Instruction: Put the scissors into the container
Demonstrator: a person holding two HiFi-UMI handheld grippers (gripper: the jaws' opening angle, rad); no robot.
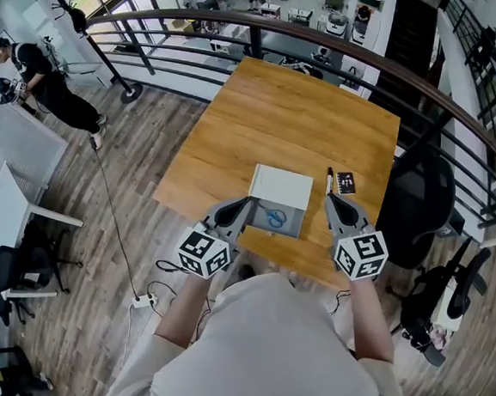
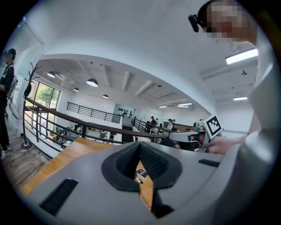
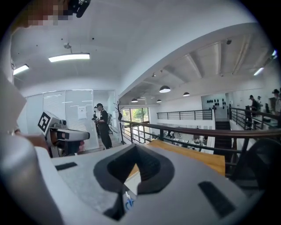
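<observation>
Blue scissors [image 1: 275,218] in white container [image 1: 282,188]; left gripper [image 1: 244,204], right gripper [image 1: 331,200] closed, empty.

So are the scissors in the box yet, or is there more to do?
Looks done: the blue-handled scissors lie inside the open white container. Nothing is in hand; the left gripper and right gripper are both shut and empty. Nothing obvious is left.

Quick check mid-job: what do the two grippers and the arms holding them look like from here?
The left gripper and the right gripper match: grey, wedge-shaped shells that taper toward the jaws, which are lined with black ribbed pads. Each carries a white cube at its rear, printed with black square markers. The person wears a white short-sleeved shirt.
</observation>
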